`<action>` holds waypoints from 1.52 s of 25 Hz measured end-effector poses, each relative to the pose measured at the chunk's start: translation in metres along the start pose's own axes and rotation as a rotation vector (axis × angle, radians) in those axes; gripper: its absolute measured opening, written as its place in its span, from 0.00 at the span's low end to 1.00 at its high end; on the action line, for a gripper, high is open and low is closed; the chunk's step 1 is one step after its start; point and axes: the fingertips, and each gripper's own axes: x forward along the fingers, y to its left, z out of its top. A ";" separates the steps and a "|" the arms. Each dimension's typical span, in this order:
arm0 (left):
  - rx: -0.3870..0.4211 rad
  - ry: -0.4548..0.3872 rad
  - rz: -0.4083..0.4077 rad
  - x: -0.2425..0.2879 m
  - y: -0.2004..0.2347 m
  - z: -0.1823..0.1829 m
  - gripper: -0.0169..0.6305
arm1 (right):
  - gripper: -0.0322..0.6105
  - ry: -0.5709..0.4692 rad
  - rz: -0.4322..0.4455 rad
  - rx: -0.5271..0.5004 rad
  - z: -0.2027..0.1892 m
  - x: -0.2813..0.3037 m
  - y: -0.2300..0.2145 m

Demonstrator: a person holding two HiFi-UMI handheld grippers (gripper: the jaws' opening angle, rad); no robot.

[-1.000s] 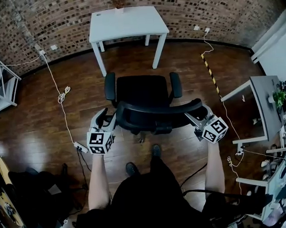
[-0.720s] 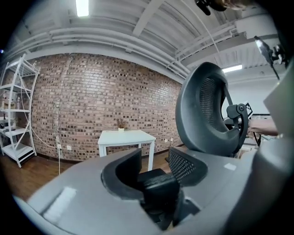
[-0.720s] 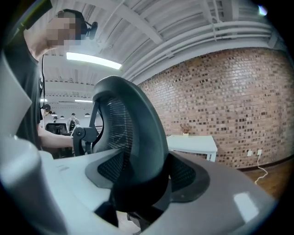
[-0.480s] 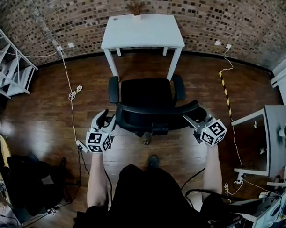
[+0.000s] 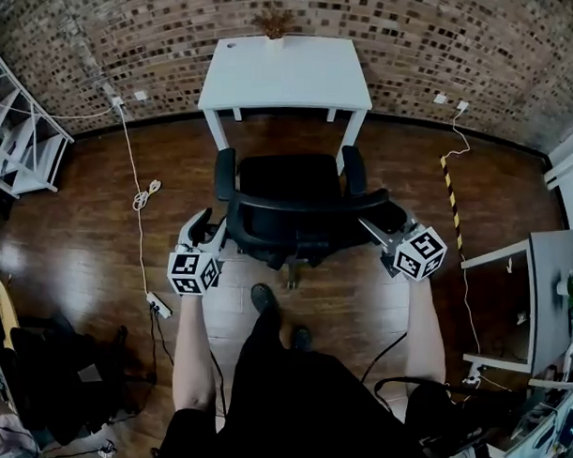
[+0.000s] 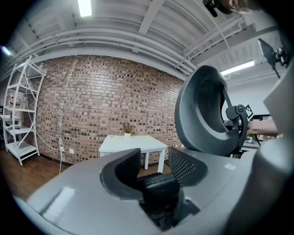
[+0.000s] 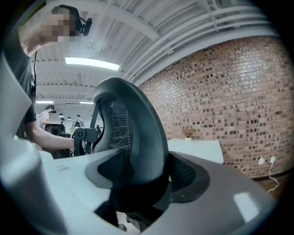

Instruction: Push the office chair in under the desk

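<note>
The black office chair (image 5: 290, 181) stands on the wood floor, with the front of its seat between the legs of the white desk (image 5: 283, 71). My right gripper (image 5: 376, 228) is shut on the right edge of the curved backrest (image 7: 133, 137), which fills the gap between its jaws (image 7: 147, 170). My left gripper (image 5: 210, 237) sits at the backrest's left end. In the left gripper view its jaws (image 6: 154, 158) stand apart, with the backrest (image 6: 206, 114) outside them on the right and the desk (image 6: 133, 143) straight beyond.
A brick wall runs behind the desk, and a small plant (image 5: 275, 25) stands on the desk's far edge. A white shelf rack (image 5: 16, 139) stands at left. A cable (image 5: 140, 196) and power strip (image 5: 158, 303) lie left of the chair. A grey desk (image 5: 551, 289) is at right.
The chair has rolled toward the desk, so its seat now reaches the desk legs. Both grippers travelled forward with the backrest, and the person stepped forward behind it.
</note>
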 end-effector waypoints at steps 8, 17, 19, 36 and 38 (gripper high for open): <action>0.025 -0.008 -0.045 0.053 0.037 -0.019 0.46 | 0.50 -0.033 -0.013 -0.025 -0.026 0.049 -0.045; 0.050 -0.022 -0.093 0.119 0.073 -0.017 0.46 | 0.51 -0.088 -0.053 -0.052 -0.030 0.103 -0.114; 0.057 -0.039 -0.097 0.129 0.080 -0.018 0.46 | 0.51 -0.092 -0.059 -0.047 -0.032 0.112 -0.123; 0.053 -0.081 -0.090 0.202 0.145 -0.018 0.46 | 0.49 -0.114 -0.081 0.013 -0.032 0.185 -0.179; 0.050 -0.081 -0.088 0.215 0.149 -0.021 0.46 | 0.49 -0.121 -0.076 0.027 -0.034 0.190 -0.190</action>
